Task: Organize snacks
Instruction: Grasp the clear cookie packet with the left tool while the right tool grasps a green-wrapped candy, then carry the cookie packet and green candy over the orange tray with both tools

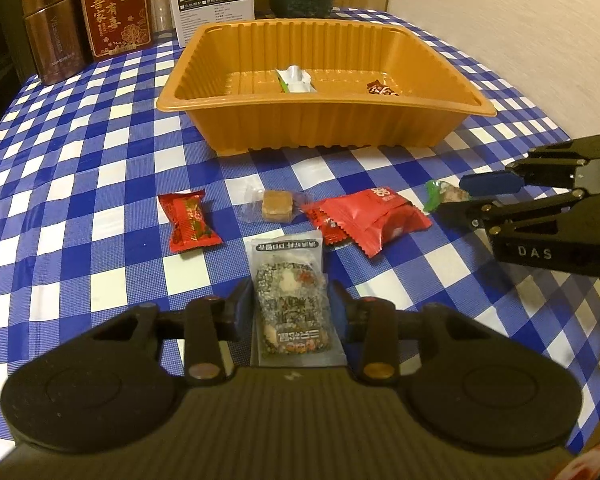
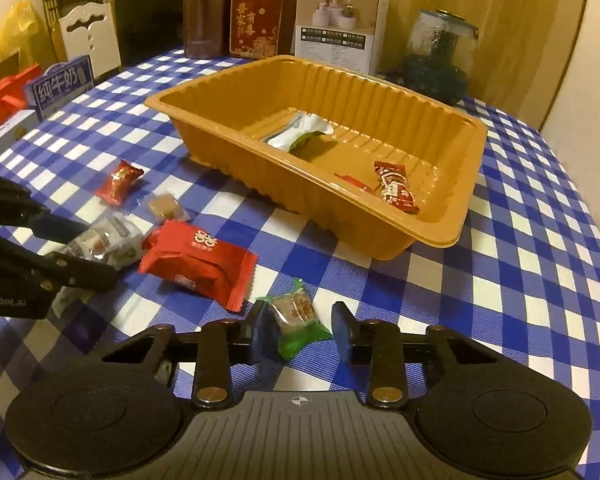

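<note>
A: Item one — orange tray [image 1: 328, 128], at twelve o'clock on the blue-checked cloth [image 1: 80, 184]. Contents?

B: A white-and-green packet [image 2: 300, 134] and two red sweets [image 2: 394, 192].

A: Left gripper [image 1: 290, 312]?

B: Jaws narrow, pads against the sides of the clear-wrapped sesame bar [image 1: 288, 292], printed in Chinese characters too small to read.

A: Right gripper [image 2: 300, 330]?

B: Marked "DAS" on its side. The green-wrapped sweet [image 2: 296, 316] lies between the jaws; the left pad touches it, the right stands off.

A: Loose stock on the cloth?

B: A red sweet [image 1: 190, 222] at ten o'clock of the bar, a brown cube in clear wrap [image 1: 276, 206] at twelve, a large red packet [image 1: 374, 218] at one — white emblem on top.
</note>
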Motion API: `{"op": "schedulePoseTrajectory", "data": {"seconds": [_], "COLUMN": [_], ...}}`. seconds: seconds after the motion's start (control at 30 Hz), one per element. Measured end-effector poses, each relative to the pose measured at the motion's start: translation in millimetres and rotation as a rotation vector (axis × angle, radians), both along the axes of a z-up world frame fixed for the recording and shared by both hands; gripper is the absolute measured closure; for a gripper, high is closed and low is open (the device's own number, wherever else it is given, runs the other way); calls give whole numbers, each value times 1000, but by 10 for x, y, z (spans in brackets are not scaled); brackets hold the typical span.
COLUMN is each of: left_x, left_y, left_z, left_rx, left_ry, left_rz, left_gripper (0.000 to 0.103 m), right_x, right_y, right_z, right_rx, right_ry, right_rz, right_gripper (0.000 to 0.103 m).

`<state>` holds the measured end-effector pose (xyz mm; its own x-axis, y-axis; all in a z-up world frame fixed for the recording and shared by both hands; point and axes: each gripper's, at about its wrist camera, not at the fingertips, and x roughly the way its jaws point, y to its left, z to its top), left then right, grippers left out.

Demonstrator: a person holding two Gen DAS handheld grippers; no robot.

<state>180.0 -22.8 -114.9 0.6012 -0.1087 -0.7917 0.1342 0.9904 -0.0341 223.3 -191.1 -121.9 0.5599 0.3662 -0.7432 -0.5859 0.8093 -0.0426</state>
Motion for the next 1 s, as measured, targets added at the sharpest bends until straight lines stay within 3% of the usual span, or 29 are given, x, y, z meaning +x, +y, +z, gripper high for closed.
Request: {"op": "schedulePoseTrajectory", "data": {"seconds": [0.1, 0.37, 1.0], "left_x": [2, -15, -180], "left_y": [-2, 14, 94], "left_z": [-2, 8, 231], "left_rx": [-3, -11, -4], "left_ry": [0, 6, -59], "left_rz": [2, 8, 27], "left_gripper": [66, 66, 67], "right_x": [-6, -78, -405], "right_y": [17, 65, 79], "right_z": [0, 50, 302], "right_rx": [-1, 2, 85], "right_ry": [2, 35, 10], "right_rz": [5, -62, -133], "right_gripper": [76, 77, 77]}}
